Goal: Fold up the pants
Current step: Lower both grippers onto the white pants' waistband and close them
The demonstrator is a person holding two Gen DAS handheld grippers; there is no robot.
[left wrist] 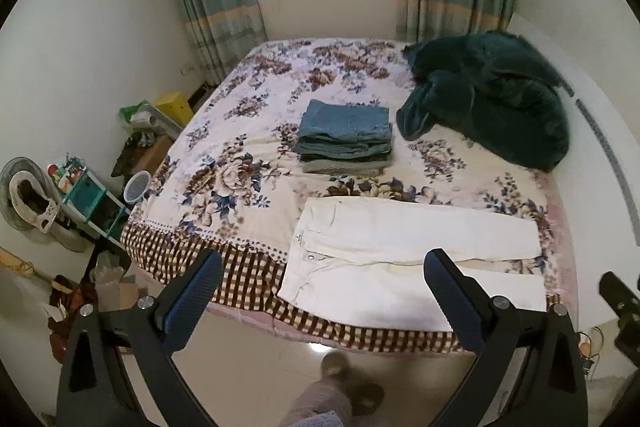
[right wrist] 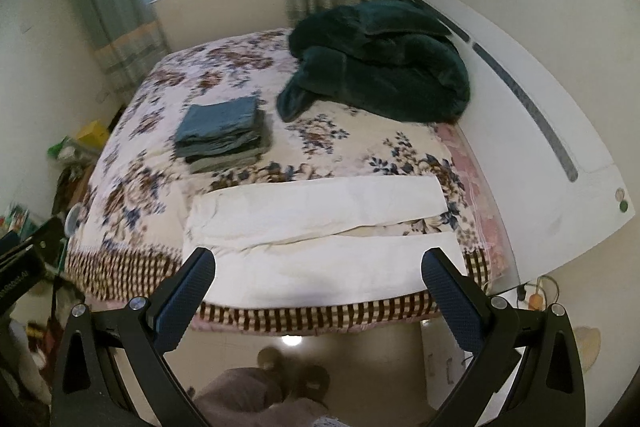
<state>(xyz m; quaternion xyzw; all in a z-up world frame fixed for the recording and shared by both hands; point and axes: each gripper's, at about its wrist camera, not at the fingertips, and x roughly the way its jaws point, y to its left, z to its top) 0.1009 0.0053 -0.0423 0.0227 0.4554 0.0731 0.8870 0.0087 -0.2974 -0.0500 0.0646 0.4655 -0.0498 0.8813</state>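
White pants (left wrist: 400, 259) lie flat along the near edge of the bed, waist to the left and the two legs stretched to the right; they also show in the right wrist view (right wrist: 320, 239). My left gripper (left wrist: 322, 267) is open and empty, held above the floor in front of the waist end. My right gripper (right wrist: 318, 265) is open and empty, held in front of the leg end. Neither touches the pants.
A stack of folded blue and grey pants (left wrist: 346, 137) sits mid-bed on the floral bedspread (left wrist: 224, 147). A dark green blanket (left wrist: 492, 95) is heaped at the far right by the white headboard (right wrist: 540, 131). Clutter and a small shelf (left wrist: 88, 195) stand left of the bed.
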